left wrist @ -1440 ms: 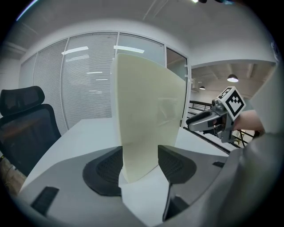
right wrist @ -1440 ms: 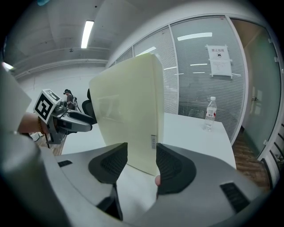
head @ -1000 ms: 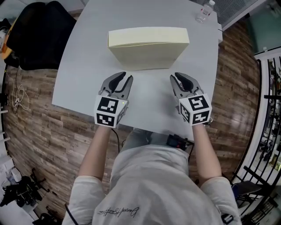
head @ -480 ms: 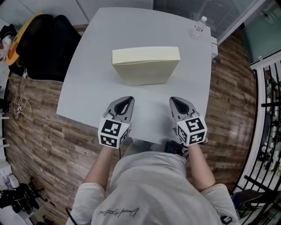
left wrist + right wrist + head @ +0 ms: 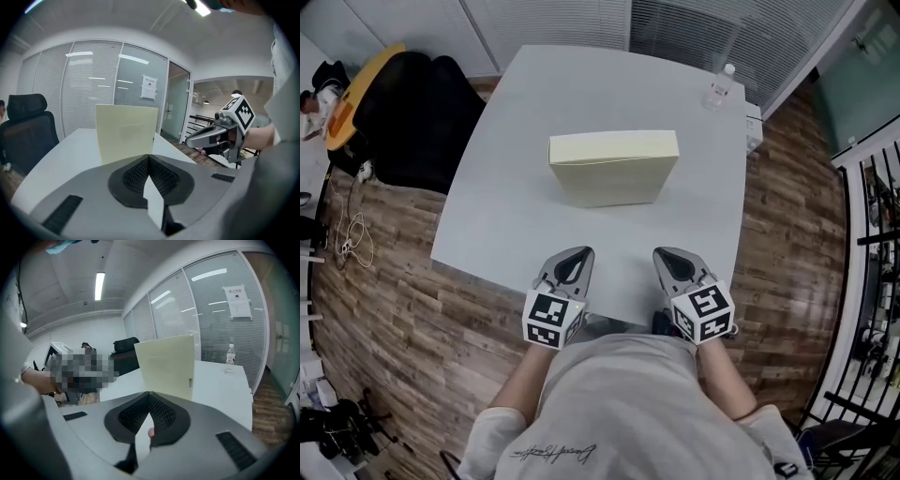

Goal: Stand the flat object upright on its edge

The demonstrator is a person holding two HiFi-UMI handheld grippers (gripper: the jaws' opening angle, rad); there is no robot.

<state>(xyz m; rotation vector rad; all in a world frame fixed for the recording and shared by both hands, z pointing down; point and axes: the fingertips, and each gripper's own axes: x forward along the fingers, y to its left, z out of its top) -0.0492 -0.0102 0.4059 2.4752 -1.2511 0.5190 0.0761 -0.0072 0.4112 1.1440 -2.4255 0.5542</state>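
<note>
A pale yellow flat box point(image 5: 614, 166) stands upright on its long edge in the middle of the grey table point(image 5: 506, 216). It rises ahead of both cameras, as the box point(image 5: 126, 132) in the left gripper view and the box point(image 5: 166, 365) in the right gripper view. My left gripper point(image 5: 577, 254) hovers at the table's near edge, shut with nothing in it. My right gripper point(image 5: 663, 254) is level with it, also shut and empty. Both are well short of the box. The right gripper point(image 5: 190, 140) also shows in the left gripper view.
A clear water bottle point(image 5: 718, 87) stands at the table's far right corner and shows as the bottle point(image 5: 230, 359) in the right gripper view. A black office chair point(image 5: 412, 117) sits left of the table, with cables point(image 5: 342, 234) on the wooden floor.
Both grippers have pulled back from the box toward the table's near edge and their jaws have closed. The box stays upright.
</note>
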